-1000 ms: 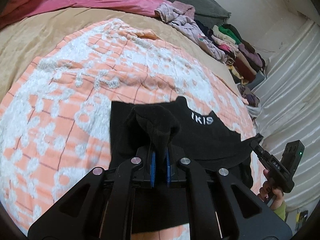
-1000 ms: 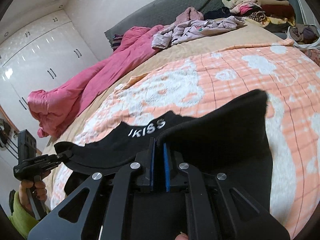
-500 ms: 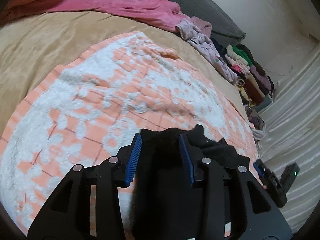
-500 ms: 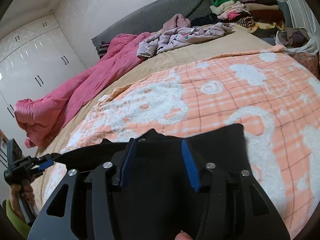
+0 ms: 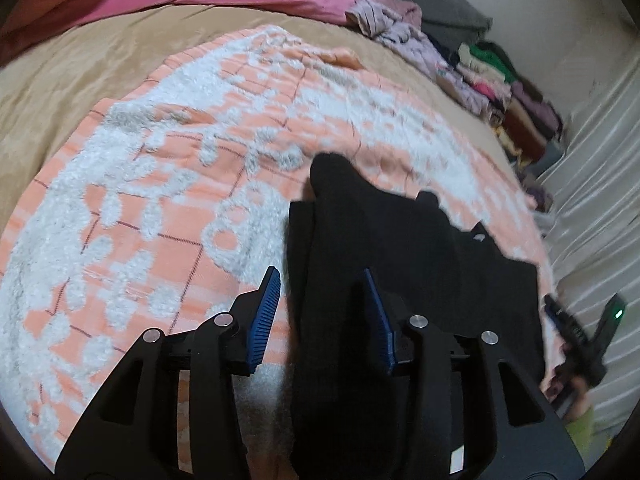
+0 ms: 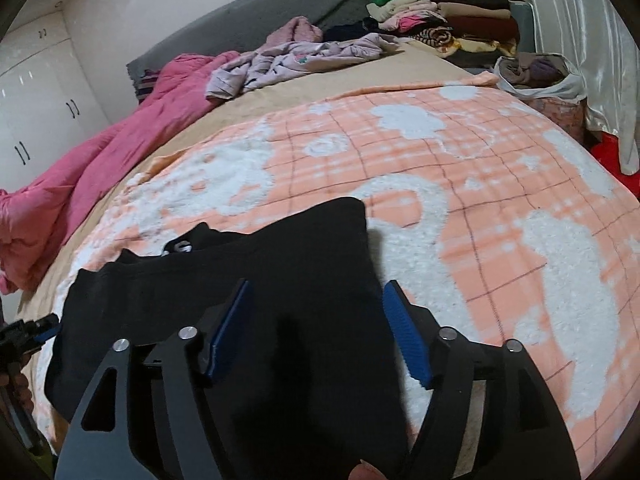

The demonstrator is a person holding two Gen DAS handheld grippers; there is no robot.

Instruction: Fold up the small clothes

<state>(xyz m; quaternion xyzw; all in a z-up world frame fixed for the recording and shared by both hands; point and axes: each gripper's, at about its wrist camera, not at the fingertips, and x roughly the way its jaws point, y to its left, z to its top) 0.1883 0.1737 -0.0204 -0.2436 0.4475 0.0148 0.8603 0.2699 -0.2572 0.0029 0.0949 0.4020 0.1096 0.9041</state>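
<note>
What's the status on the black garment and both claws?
Left claw open. Right claw open. Black garment lying released on orange blanket. Nothing blocking.

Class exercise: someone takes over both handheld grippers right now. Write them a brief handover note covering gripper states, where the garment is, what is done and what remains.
Left gripper: open, jaws either side of the black garment, not clamping it.
Right gripper: open, over the same garment's other end.
Garment: lying on the orange and white blanket, one layer doubled over, some white lettering showing at the far edge.
Done: a first fold seems laid down and let go.
Left: probably smooth it, fold again, then move it aside, perhaps towards the stack of folded clothes.
</note>
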